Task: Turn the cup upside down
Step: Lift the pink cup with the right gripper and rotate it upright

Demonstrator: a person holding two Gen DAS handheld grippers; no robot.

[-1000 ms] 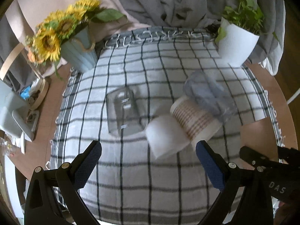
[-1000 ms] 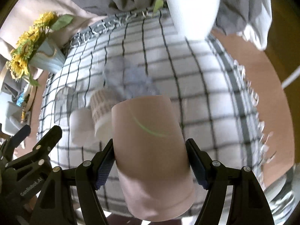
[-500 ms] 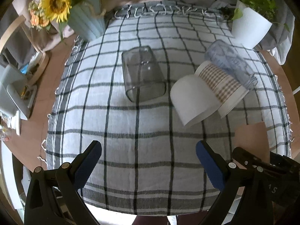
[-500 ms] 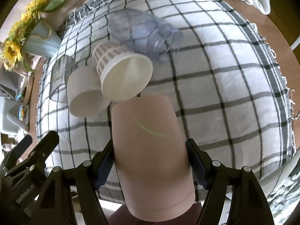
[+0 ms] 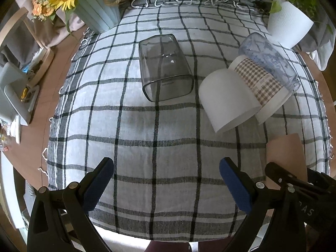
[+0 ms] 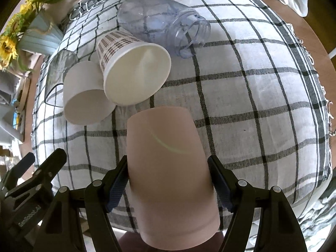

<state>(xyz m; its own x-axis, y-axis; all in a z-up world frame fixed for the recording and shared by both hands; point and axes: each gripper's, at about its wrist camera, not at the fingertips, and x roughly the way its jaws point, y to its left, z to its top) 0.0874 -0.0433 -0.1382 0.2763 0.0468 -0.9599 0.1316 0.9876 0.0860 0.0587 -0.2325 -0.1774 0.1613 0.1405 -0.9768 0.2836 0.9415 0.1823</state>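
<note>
Here the right tongs (image 6: 168, 180) are clamped on the pink cup (image 6: 170, 174), one blue pad pressed against each side of its wall, and the cup is held above the near part of the checked cloth (image 6: 252, 109) that covers the table, its narrower closed end pointing away from the camera and its wider end toward it. Taking that pink cup as the landmark, a patterned paper cup (image 6: 134, 69) lies on its side just beyond it, mouth turned toward the camera, and a plain white cup (image 6: 86, 96) lies touching the patterned one on its left. Beyond the patterned cup a clear bluish plastic jar (image 6: 161, 21) lies on its side against it. Farther left of the white cup a smoky glass tumbler (image 5: 166, 67) lies on its side on the cloth. The left tongs (image 5: 166, 180) hover spread wide with nothing between their blue pads, to the left of the pink cup. A sunflower pot (image 5: 96, 8) and a white planter (image 5: 287, 27) stand at the cloth's far corners.
</note>
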